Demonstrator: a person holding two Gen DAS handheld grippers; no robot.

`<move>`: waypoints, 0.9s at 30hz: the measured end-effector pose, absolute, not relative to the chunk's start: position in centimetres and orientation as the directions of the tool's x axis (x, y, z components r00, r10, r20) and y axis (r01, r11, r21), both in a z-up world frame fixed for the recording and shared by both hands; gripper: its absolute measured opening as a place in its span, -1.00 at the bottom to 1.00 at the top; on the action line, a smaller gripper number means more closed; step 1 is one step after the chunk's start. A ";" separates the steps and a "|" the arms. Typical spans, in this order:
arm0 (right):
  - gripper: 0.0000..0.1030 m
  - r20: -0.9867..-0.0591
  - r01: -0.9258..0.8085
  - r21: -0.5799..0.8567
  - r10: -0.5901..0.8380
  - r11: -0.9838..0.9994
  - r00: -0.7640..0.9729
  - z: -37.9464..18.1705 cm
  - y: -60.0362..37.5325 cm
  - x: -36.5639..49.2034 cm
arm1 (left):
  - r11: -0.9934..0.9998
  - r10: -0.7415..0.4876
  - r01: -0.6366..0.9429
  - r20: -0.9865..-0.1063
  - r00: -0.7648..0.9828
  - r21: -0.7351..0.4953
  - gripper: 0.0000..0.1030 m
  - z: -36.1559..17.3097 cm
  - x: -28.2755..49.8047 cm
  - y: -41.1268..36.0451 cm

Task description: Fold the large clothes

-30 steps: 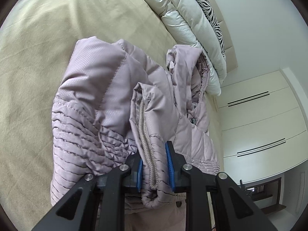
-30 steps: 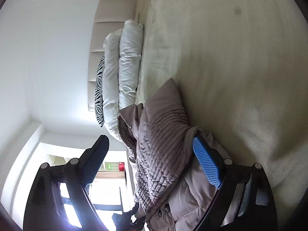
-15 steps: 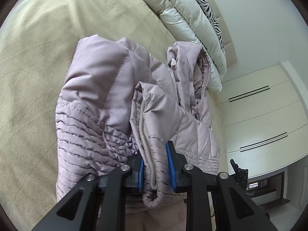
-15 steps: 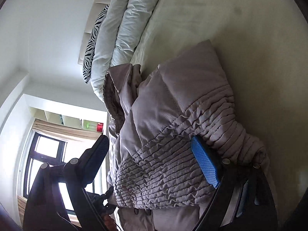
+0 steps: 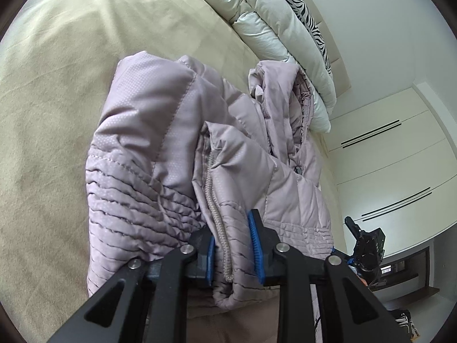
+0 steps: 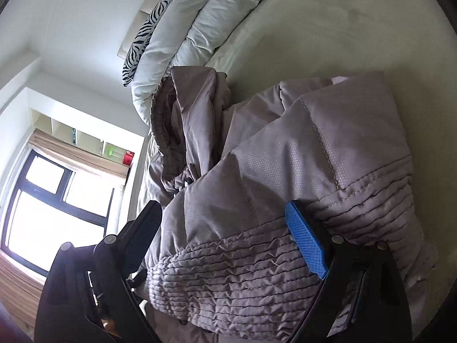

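A mauve quilted puffer jacket [image 5: 177, 148] lies bunched on the beige bed [image 5: 57, 85]. My left gripper [image 5: 232, 247] is shut on the jacket's zipper edge near the hem, with the fabric pinched between its blue pads. In the right wrist view the jacket [image 6: 300, 165] fills the middle, its ribbed hem nearest me. My right gripper [image 6: 228, 237] is open, its jaws wide apart on either side of the hem; the blue pad [image 6: 307, 247] rests against the fabric. The hood [image 6: 182, 120] lies toward the pillows.
A rolled white duvet [image 5: 274, 28] and a zebra-print pillow [image 5: 302, 5] lie along the headboard. White wardrobe doors [image 5: 385, 157] stand beyond the bed. A window [image 6: 51, 205] and shelves are at the left of the right wrist view.
My right gripper has swung round and closed in on the jacket's hem, staying open. The left gripper has kept its hold and shifted only slightly.
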State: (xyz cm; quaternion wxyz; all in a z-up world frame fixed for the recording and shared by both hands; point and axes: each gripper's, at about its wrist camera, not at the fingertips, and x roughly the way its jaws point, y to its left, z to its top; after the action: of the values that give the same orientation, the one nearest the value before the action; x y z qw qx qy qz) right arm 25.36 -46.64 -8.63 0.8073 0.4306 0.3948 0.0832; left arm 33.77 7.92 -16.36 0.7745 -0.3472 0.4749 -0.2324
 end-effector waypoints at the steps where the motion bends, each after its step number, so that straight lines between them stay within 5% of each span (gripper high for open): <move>1: 0.73 -0.585 0.194 0.735 0.463 0.650 0.666 -8.3 -46.1 25.4 | 0.652 -0.686 0.028 -0.573 0.449 -0.758 -0.42 -16.0 33.5 8.1; 2: 0.73 -0.606 0.182 0.705 0.450 0.685 0.656 -7.8 -45.6 25.4 | 0.657 -0.675 0.017 -0.578 0.459 -0.754 -0.36 -15.4 33.1 8.4; 4: 0.74 -0.609 0.157 0.683 0.438 0.713 0.661 -6.2 -45.1 25.0 | 0.647 -0.664 0.005 -0.560 0.496 -0.762 0.19 -13.6 32.1 9.4; 6: 0.76 -0.581 0.117 0.676 0.429 0.728 0.692 -4.3 -45.4 24.6 | 0.647 -0.648 0.021 -0.535 0.543 -0.762 0.50 -11.4 31.3 10.7; 15: 0.79 -0.627 0.046 0.640 0.486 0.767 0.609 -1.3 -46.5 34.2 | 0.752 -0.596 0.101 -0.607 0.527 -0.651 0.60 -6.6 40.4 9.0; 27: 0.79 -0.634 0.134 0.732 0.596 0.668 0.492 -7.5 -49.1 52.4 | 0.762 -0.622 0.066 -0.698 0.356 -0.645 0.69 -10.5 59.1 0.5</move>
State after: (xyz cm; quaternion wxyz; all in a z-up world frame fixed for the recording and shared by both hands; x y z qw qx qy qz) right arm 52.37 -49.11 -7.47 0.7761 0.3793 0.4813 0.1488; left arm 59.06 0.47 -10.47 0.7795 -0.2656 0.5227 -0.2206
